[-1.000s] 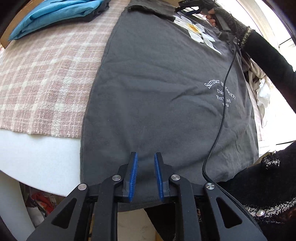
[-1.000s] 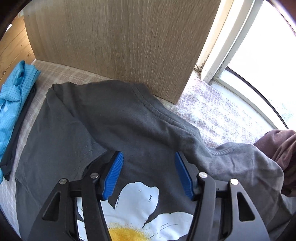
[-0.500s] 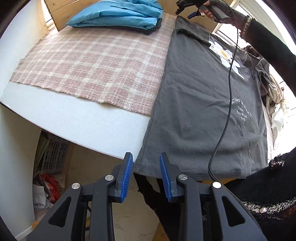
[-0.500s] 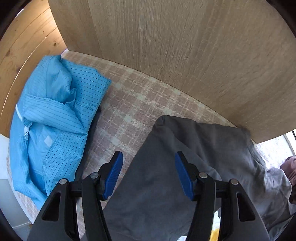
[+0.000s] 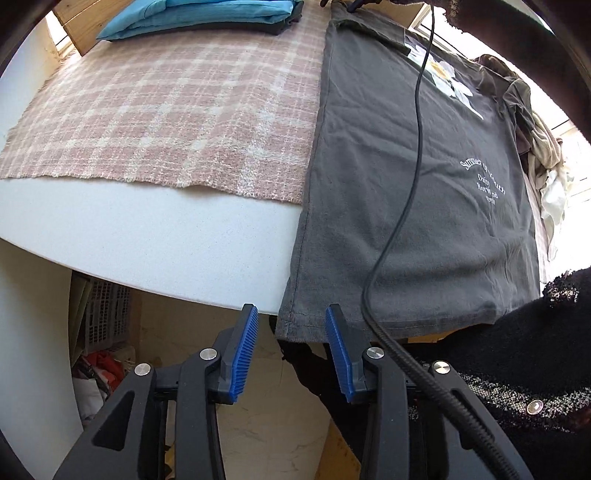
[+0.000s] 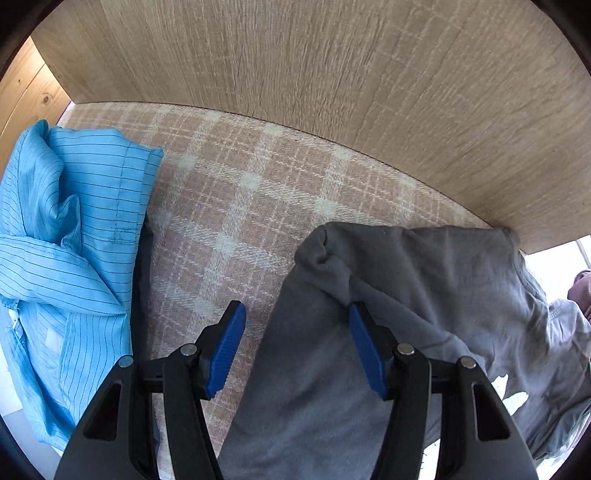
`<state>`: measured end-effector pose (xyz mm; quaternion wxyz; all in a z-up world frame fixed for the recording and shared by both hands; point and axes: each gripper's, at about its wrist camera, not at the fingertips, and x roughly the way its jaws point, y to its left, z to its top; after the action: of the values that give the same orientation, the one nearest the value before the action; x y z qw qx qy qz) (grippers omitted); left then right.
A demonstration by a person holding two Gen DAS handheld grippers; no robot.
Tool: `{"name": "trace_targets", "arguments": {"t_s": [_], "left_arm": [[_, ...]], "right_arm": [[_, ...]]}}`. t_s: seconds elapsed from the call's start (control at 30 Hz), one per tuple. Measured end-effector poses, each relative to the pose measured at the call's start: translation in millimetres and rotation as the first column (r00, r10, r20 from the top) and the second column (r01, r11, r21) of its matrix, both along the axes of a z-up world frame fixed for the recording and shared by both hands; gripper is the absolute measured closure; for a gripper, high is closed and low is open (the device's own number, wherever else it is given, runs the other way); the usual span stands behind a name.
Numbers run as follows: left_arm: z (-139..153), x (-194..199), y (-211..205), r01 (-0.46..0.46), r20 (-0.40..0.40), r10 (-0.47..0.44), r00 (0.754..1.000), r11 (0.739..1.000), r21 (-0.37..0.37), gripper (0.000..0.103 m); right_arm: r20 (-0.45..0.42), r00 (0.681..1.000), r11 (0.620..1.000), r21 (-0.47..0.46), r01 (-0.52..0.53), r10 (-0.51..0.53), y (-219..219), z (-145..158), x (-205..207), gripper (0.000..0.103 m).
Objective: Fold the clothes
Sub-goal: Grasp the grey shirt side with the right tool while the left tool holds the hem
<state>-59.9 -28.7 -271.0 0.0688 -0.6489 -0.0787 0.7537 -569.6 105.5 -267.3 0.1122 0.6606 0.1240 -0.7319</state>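
A dark grey T-shirt (image 5: 413, 192) with a daisy print and white lettering lies flat on the table, its hem hanging over the near edge. My left gripper (image 5: 291, 325) hovers at the hem's bottom left corner; its jaws are opening and nothing is pinched between them. In the right wrist view the same grey T-shirt (image 6: 424, 295) shows its folded sleeve at the far end. My right gripper (image 6: 297, 321) stands open above the shirt's left edge near that sleeve, pointing down, not gripping.
A pink plaid cloth (image 5: 177, 110) covers the white table (image 5: 147, 236). Folded blue clothes (image 5: 207, 14) lie at the far left, seen as a blue striped shirt (image 6: 62, 251). A wood panel (image 6: 332, 92) backs the table. Crumpled garments (image 5: 546, 162) pile at the right. A black cable (image 5: 413, 155) crosses the shirt.
My left gripper slid left along the hem to the shirt's corner and its jaws widened. My right gripper swept left from the daisy print to the shirt's far left sleeve.
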Motion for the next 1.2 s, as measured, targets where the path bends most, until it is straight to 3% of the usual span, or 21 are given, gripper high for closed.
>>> {"name": "trace_targets", "arguments": {"t_s": [0.2, 0.27, 0.5, 0.57, 0.63, 0.73, 0.97, 1.1, 1.2], "left_arm": [[-7, -2, 7, 0.053, 0.000, -0.053, 0.999, 0.998, -0.019, 0.071], [-7, 1, 4, 0.059, -0.002, -0.059, 0.998, 0.998, -0.002, 0.095], [-2, 9, 2, 0.080, -0.038, -0.080, 0.996, 0.997, 0.012, 0.096], [1, 13, 0, 0.078, -0.046, -0.077, 0.996, 0.997, 0.023, 0.096], [4, 11, -3, 0.071, -0.057, -0.069, 0.996, 0.997, 0.039, 0.096], [11, 12, -3, 0.066, -0.084, -0.060, 0.995, 0.996, 0.066, 0.096], [37, 15, 2, 0.056, -0.180, -0.019, 0.983, 0.977, 0.204, 0.096], [59, 17, 12, 0.087, -0.220, -0.023, 0.975, 0.953, 0.289, 0.097], [74, 21, 33, 0.139, -0.241, -0.064, 0.968, 0.941, 0.309, 0.097]], "right_arm": [[0.020, 1.000, 1.000, -0.006, -0.021, 0.021, -5, 3, 0, 0.046], [0.022, 0.999, 1.000, 0.000, -0.025, 0.025, -7, 3, 1, 0.046], [0.019, 1.000, 1.000, 0.027, -0.009, 0.009, -10, -2, 6, 0.046], [0.015, 1.000, 1.000, 0.019, 0.003, -0.003, -8, -1, 7, 0.055], [-0.001, 1.000, 1.000, 0.029, 0.001, -0.001, -6, 1, 8, 0.082], [0.003, 1.000, 1.000, -0.001, -0.001, 0.001, 2, 3, 9, 0.094], [0.015, 0.998, 0.984, -0.170, 0.057, -0.055, 40, 22, 14, 0.096], [0.003, 0.997, 0.968, -0.238, 0.080, -0.081, 71, 40, 16, 0.096], [-0.017, 0.994, 0.960, -0.264, 0.098, -0.106, 106, 53, 13, 0.096]]}}
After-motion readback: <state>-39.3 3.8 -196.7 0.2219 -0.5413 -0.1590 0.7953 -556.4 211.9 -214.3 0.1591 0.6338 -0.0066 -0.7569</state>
